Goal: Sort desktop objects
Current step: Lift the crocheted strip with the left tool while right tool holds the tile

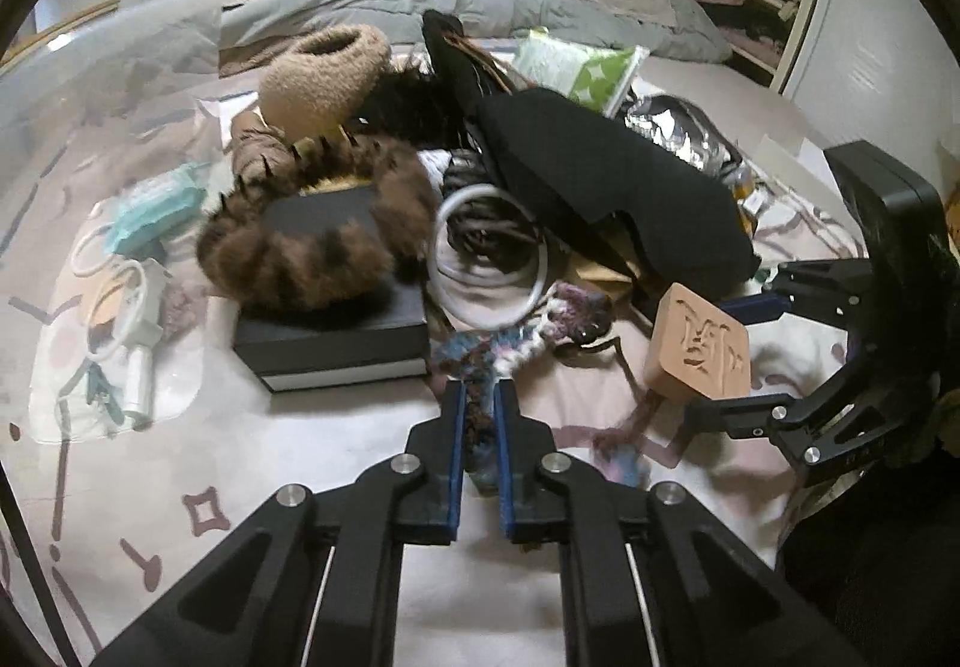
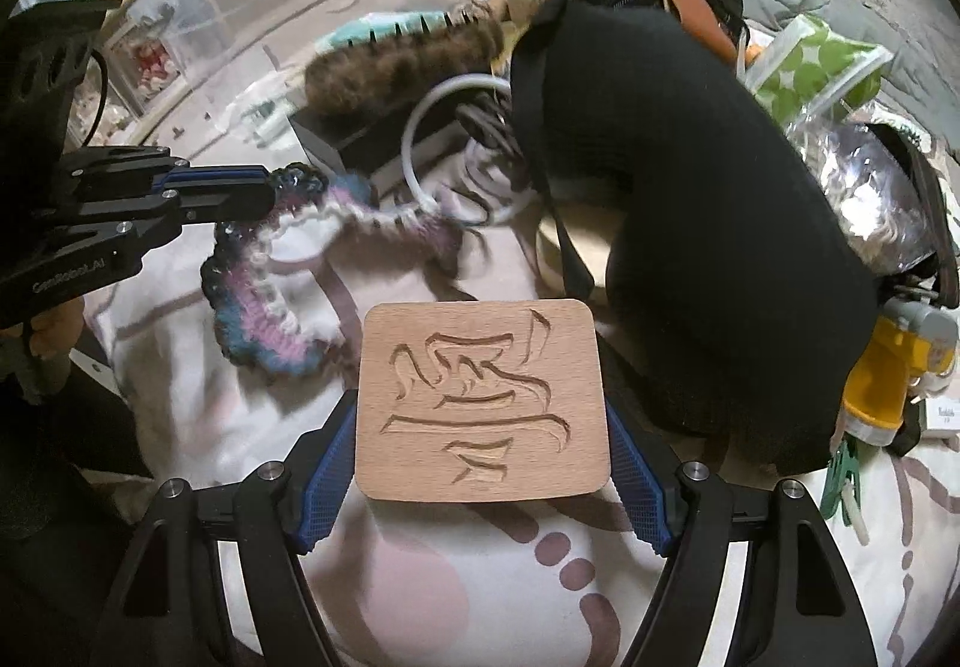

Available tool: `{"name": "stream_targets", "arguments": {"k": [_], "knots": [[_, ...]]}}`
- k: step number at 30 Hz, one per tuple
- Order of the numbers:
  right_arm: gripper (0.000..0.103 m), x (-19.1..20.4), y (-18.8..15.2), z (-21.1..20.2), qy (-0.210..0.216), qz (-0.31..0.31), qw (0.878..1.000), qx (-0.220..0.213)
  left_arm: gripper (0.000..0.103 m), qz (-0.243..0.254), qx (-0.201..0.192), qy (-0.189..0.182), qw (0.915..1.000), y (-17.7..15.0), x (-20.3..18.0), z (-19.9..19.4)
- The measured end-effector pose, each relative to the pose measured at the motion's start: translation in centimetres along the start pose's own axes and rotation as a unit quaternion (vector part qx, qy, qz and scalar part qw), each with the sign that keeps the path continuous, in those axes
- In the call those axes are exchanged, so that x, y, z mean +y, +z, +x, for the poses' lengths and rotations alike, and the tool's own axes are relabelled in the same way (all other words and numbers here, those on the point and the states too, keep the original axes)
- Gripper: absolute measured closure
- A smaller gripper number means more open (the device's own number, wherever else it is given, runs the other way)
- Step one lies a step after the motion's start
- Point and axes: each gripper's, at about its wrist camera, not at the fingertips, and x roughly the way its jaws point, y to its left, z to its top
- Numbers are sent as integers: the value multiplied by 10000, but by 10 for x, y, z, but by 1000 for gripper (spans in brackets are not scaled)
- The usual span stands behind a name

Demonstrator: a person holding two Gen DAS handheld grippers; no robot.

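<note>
My left gripper is shut on a crocheted multicolour yarn piece, blue, pink and white; from the right wrist view the gripper holds the yarn piece lifted off the bedsheet. My right gripper is shut on a carved wooden block, its sides between the blue pads; the block also shows at the right of the left wrist view, held above the sheet. A pile of objects lies beyond both grippers.
The pile holds a black box, a furry brown striped item, a white ring, a black fabric piece, a tan fuzzy hat and a green-white pack. A clear plastic bin stands left. A yellow toy lies right.
</note>
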Motion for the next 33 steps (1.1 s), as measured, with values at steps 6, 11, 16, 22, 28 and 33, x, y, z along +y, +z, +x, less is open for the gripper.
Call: {"name": "stream_targets", "arguments": {"k": [6, 11, 16, 22, 28, 33], "knots": [[26, 4, 11, -4, -32, 89, 9999, -99, 94, -125, -178, 10, 9998, 7, 6, -14], [26, 2, 14, -7, -53, 165, 9997, -144, 94, -146, -176, -27, 9997, 6, 6, -17], [26, 0, 17, -15, -77, 271, 9994, -205, 94, -173, -331, -50, 9993, 12, 8, -29], [26, -4, 24, -25, -108, 352, 9989, -290, 94, -264, -466, 35, 9986, 22, 10, -42], [26, -9, 30, -38, -208, 472, 9978, -413, 94, -276, -641, 142, 9975, 29, 13, -54], [26, -10, 38, -51, -280, 515, 9967, -565, 94, -301, -869, 186, 9956, 39, 15, -70]]}}
